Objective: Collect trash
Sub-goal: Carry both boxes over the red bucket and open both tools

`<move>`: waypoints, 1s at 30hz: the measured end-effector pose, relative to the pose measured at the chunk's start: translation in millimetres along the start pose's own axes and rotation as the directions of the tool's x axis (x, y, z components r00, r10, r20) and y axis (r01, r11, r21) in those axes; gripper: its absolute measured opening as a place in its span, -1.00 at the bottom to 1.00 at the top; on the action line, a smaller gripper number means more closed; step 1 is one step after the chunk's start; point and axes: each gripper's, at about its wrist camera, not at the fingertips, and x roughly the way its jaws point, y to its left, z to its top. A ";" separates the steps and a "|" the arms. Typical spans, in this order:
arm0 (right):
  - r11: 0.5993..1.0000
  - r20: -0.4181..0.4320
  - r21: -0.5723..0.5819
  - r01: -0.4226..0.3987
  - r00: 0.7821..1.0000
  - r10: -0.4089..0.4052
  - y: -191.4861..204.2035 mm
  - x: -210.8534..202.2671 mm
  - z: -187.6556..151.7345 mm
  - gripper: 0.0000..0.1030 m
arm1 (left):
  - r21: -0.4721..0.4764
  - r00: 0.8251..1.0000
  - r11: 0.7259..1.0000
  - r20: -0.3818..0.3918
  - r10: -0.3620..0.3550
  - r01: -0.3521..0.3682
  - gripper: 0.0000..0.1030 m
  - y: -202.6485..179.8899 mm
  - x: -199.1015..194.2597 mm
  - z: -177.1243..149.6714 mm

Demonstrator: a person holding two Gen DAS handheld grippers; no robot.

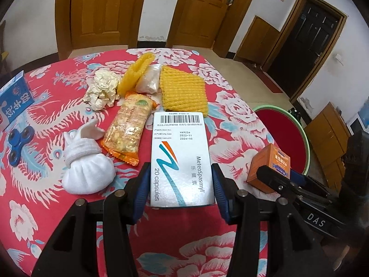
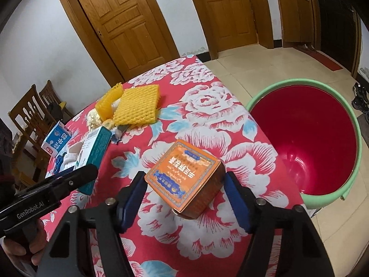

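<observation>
Both grippers' fingers (image 1: 143,184) (image 2: 237,198) clamp boxes.

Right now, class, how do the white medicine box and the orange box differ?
The medicine box is white, flat and long; the orange box is squat and nearly cubic. The left hand-held gripper flanks the white one, the right hand-held gripper the orange. Both are cardboard cartons.

We see even, soft indoor light, perhaps from overhead; shadows faint. Fisheye bends door frames (image 1: 143,11), corners vignetted black. Orange box (image 2: 186,180) slightly soft with blur; white carton (image 1: 181,159) shows mild glare
</observation>
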 end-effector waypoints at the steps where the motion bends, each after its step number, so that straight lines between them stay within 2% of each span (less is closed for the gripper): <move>1: 1.000 0.004 0.004 -0.001 1.000 0.001 -1.2 -1.6 0.1 0.37 | 0.003 1.000 1.000 0.001 -0.002 0.002 0.00 -1.8 0.2 0.7; 15: 0.995 0.118 0.094 0.016 0.993 -0.028 -41.0 -43.4 16.8 0.37 | 0.080 0.998 0.995 -0.001 -0.055 0.055 0.00 -49.7 9.4 20.3; 30: 0.963 0.157 0.252 0.095 0.978 -0.138 -128.6 -60.6 27.8 0.37 | 0.186 0.993 0.976 -0.056 -0.108 0.117 0.00 -127.8 57.0 40.1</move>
